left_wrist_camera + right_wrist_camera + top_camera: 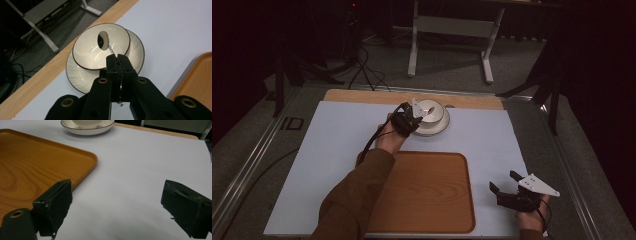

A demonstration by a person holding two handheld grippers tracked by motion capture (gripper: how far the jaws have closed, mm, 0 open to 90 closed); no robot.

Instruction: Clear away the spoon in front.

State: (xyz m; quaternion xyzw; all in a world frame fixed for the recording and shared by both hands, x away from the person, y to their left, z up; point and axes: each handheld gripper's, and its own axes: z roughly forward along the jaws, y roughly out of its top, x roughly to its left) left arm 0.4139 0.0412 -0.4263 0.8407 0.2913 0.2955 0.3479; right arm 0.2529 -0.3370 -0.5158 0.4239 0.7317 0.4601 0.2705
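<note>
The left gripper [117, 58] has its jaws pressed together on the thin handle of a white ceramic spoon [102, 40] – the spoon's scoop hangs over a cream bowl with a dark rim [87, 53], which sits in a matching shallow plate [80, 77] near the far edge of the table. The right gripper [508, 183] rests with jaws wide apart, beside the wooden tray [432, 190].

We record a pale blue-grey tabletop [337, 145] with a light wood strip along its far edge. The tray [432, 200] is orange-brown wood with visible grain. The bowl [100, 50] and plate [82, 77] are cream, each with a thin dark brown rim; the plate carries faint radial ribbing. The spoon [103, 41] is cream with a dark bowl. Both the left hand-held gripper [119, 67] and the right hand-held gripper [117, 207] are black; the right bears a light grey plate. The sleeve [357, 200] is brown.
</note>
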